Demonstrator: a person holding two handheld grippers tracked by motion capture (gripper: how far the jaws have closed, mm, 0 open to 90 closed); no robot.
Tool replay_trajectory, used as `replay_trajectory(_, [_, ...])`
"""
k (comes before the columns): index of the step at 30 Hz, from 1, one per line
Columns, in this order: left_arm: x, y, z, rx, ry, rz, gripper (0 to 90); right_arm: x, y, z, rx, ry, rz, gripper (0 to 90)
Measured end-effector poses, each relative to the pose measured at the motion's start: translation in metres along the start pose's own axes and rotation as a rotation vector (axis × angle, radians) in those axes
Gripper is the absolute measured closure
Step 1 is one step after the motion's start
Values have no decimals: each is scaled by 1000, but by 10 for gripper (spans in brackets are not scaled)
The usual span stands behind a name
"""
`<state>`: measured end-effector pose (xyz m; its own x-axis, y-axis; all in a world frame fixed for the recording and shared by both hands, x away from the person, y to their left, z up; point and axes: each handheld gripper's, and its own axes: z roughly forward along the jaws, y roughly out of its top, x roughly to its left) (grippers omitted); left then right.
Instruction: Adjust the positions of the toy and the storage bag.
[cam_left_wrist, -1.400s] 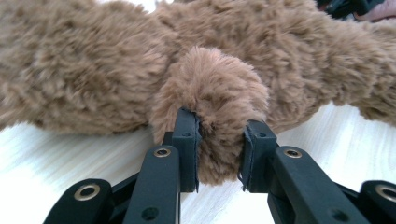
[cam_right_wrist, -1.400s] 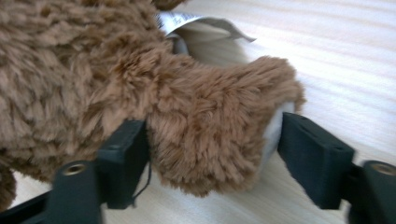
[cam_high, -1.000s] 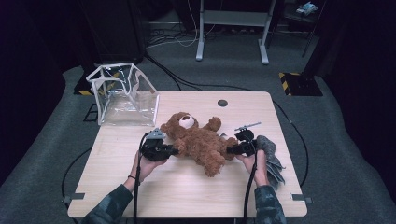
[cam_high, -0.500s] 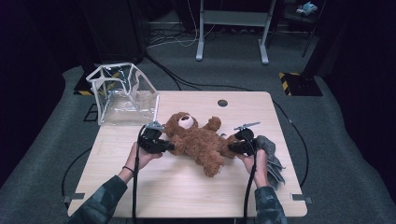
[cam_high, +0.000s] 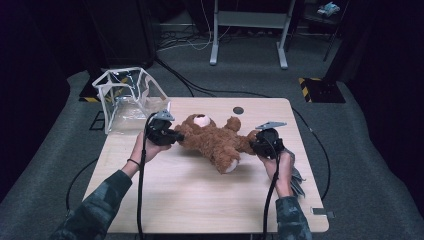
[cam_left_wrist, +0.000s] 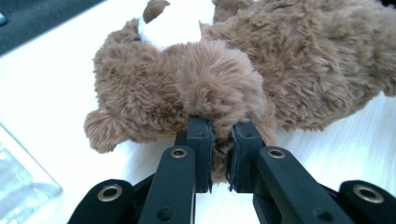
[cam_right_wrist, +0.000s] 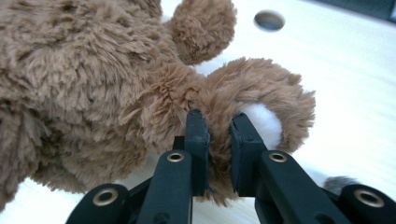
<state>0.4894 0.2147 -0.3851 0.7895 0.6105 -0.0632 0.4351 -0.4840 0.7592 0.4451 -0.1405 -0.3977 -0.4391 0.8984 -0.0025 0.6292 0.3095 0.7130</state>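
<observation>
A brown teddy bear (cam_high: 215, 140) lies on its back across the middle of the wooden table (cam_high: 200, 200), head toward the left. My left gripper (cam_high: 175, 136) is at the bear's head end. In the left gripper view its jaws (cam_left_wrist: 219, 154) pinch the fur of one arm (cam_left_wrist: 219, 84), having just been closing on it. My right gripper (cam_high: 252, 144) is at the other end. Its jaws (cam_right_wrist: 219, 149) are shut on a leg, just beside the white sole (cam_right_wrist: 264, 126). Both held limbs are raised a little off the table.
A clear plastic bag (cam_high: 127, 100) with white edging stands open at the table's back left corner. A grey fuzzy item (cam_high: 297, 175) lies near the right edge, under my right hand. A round hole (cam_high: 238, 110) sits at the table's back middle.
Both grippers have risen with the bear's arm and leg in them. The bear has been stretched and shifted slightly toward the back of the table.
</observation>
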Motion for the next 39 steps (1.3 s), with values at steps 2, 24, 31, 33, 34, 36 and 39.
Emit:
replay_trajectory(2, [2,7,-1,-2,8,10,818,0,5,-10,-24,-19,-9,803])
replay_trajectory(24, [13,36,40,76,75,98,823,44,-12,-57,-73,-123,-61,812])
replay_trajectory(31, [25,5,64,138,62,31,821,69,-45,-26,13,-27,-44,809])
replay_trajectory(33, [29,-2,65,146,55,11,820,70,-53,-19,18,13,-22,805])
replay_trajectory(34, [30,-7,66,142,49,-4,819,71,-56,-16,26,36,-8,801])
replay_trajectory(36, [33,-13,66,131,37,-41,815,72,-62,-13,25,72,6,783])
replay_trajectory(39, [39,-23,65,121,-7,-116,788,72,-65,-10,11,117,7,718])
